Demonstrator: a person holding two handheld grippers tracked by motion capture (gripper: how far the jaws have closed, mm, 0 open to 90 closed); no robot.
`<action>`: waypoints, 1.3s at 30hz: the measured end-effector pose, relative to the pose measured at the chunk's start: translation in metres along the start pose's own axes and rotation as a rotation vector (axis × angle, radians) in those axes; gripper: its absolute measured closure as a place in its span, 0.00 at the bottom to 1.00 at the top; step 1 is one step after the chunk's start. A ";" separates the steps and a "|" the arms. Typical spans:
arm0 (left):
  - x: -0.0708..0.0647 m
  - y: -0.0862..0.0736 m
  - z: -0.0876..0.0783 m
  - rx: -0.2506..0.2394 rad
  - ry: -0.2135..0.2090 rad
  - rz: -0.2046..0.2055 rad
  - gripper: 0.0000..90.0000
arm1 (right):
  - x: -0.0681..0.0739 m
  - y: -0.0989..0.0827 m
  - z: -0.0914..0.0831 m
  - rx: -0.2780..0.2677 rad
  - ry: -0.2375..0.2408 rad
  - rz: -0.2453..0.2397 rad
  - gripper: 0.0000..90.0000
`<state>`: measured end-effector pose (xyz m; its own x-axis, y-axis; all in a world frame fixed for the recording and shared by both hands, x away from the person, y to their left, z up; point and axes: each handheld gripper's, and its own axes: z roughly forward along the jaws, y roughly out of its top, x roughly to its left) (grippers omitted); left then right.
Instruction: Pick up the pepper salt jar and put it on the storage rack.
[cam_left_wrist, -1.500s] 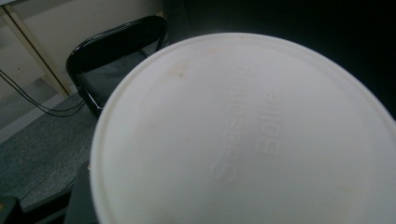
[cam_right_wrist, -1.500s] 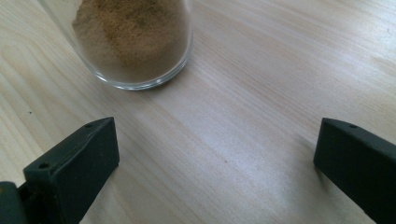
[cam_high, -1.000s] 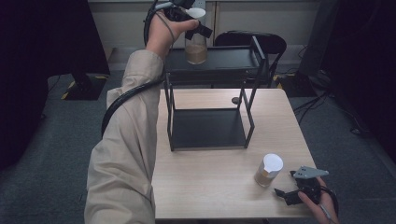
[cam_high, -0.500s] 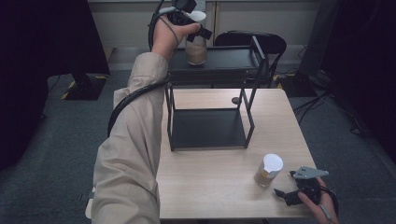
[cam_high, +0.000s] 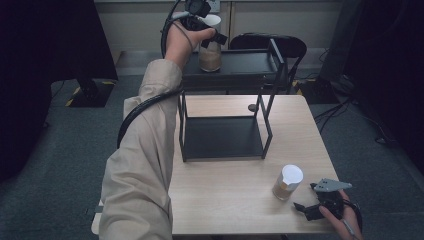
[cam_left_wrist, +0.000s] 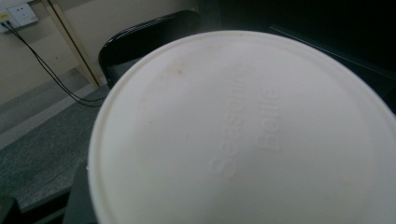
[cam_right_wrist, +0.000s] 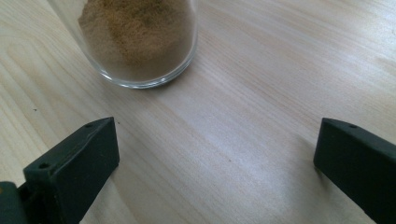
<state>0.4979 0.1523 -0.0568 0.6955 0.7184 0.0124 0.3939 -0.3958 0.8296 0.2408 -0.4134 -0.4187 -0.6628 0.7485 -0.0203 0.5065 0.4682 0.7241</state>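
A glass jar of brown powder stands on the top shelf of a black metal rack. My left gripper reaches it from above and is shut on its white lid, which reads "Seasoning Bottle" in the left gripper view. A second jar of the same kind stands on the wooden table at the front right. My right gripper rests just right of it, open. Seen from the right gripper view, that jar stands ahead and left of the right gripper, whose jaws are wide apart with bare wood between them.
The rack's lower shelf is a dark plate on the table's far half. A small dark round thing lies on the table behind it. A black chair stands beyond the rack. The person's sleeved left arm spans the table's left side.
The left hand has brought the jar down a little onto the rack's top shelf, and the arm has shifted slightly right. The right gripper has not moved.
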 end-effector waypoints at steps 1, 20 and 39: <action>0.000 -0.001 0.000 -0.002 0.002 -0.006 0.39 | 0.000 0.000 0.000 0.000 0.000 0.000 0.00; -0.007 -0.032 -0.017 -0.057 0.032 -0.078 0.02 | 0.000 0.000 0.000 0.000 0.000 0.000 0.00; -0.011 -0.077 -0.045 -0.148 -0.072 -0.065 0.01 | 0.000 0.000 0.000 0.000 -0.001 0.000 0.00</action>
<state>0.4330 0.2006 -0.0963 0.7151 0.6945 -0.0796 0.3503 -0.2575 0.9006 0.2406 -0.4133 -0.4187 -0.6625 0.7487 -0.0210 0.5063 0.4684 0.7241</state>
